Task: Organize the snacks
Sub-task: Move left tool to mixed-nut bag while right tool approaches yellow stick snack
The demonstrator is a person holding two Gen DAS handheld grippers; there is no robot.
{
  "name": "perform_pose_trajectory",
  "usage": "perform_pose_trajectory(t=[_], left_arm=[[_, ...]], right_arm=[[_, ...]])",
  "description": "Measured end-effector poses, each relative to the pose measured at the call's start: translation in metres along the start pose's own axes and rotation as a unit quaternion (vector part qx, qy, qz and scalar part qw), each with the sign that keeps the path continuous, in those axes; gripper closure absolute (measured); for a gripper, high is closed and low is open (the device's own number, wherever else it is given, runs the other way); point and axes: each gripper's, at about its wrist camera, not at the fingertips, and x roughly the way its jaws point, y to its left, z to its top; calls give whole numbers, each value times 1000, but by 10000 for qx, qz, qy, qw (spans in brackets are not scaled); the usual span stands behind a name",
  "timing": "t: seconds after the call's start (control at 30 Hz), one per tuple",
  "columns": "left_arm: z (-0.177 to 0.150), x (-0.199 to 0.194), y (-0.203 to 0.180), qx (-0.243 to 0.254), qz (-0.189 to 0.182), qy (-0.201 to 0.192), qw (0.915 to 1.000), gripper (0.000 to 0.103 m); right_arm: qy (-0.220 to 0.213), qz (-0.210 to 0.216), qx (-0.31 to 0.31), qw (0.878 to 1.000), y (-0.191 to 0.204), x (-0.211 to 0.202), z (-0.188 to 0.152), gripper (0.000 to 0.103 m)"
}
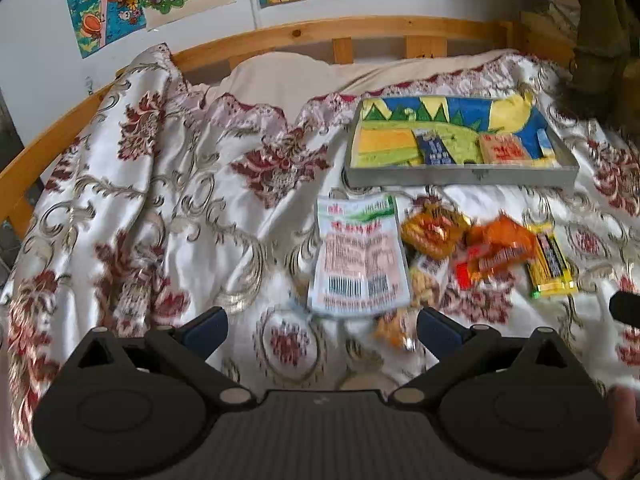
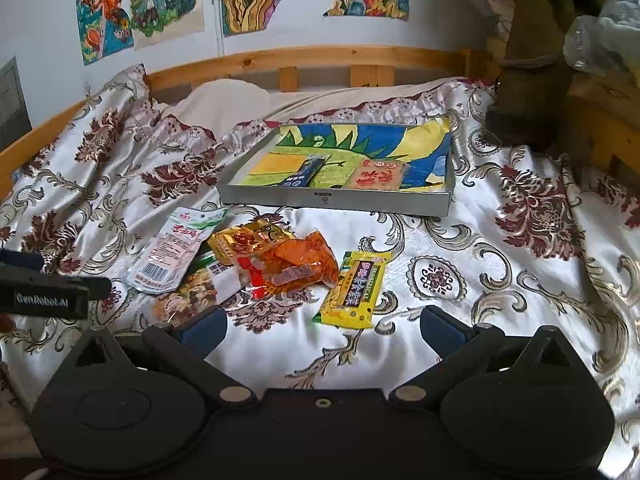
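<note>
Snacks piled on the bed (image 2: pixel 460 248), just in front of the metal tray (image 2: pixel 336 202). Right tool (image 2: pixel 322 326) wide and empty, near the yellow packet (image 2: pixel 354 290). Left tool (image 1: pixel 322 326) wide and empty, near the white pouch (image 1: pixel 360 256). Best to take one loose packet by its edge, lift gently, lay flat in tray.

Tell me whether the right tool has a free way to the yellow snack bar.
Probably yes. The right tool is open, with the yellow snack bar lying flat on the bedspread just ahead of it. Nothing covers it; the orange packet sits just beside it.
</note>
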Motion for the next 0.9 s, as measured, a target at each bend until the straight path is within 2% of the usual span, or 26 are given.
perform_pose_trajectory(t=[0.13, 0.27, 0.43, 0.57, 0.7, 0.8, 0.9], left_arm=[[13, 14, 5, -116, -169, -160, 9997, 0], [20, 26, 4, -153, -365, -386, 9985, 0], [20, 37, -14, 435, -868, -607, 9934, 0], [14, 51, -33, 1060, -1402, -503, 9831, 0], [8, 66, -51, 1604, -1798, -502, 9692, 0], [7, 74, -61, 1968, -1998, -570, 9582, 0], [7, 85, -68, 2199, -2008, -447, 9536, 0]], right_arm=[[-100, -295, -245, 9992, -3, 20, 14, 1], [-32, -382, -212, 9990, -11, 45, 23, 1], [292, -262, -66, 9992, -22, 83, 22, 1], [664, -182, 33, 9976, -31, 108, 25, 2], [819, 163, 405, 9957, -48, 118, 32, 4], [865, 231, 543, 9945, -55, 121, 31, 6], [968, 215, 545, 9936, -55, 127, 28, 8]])
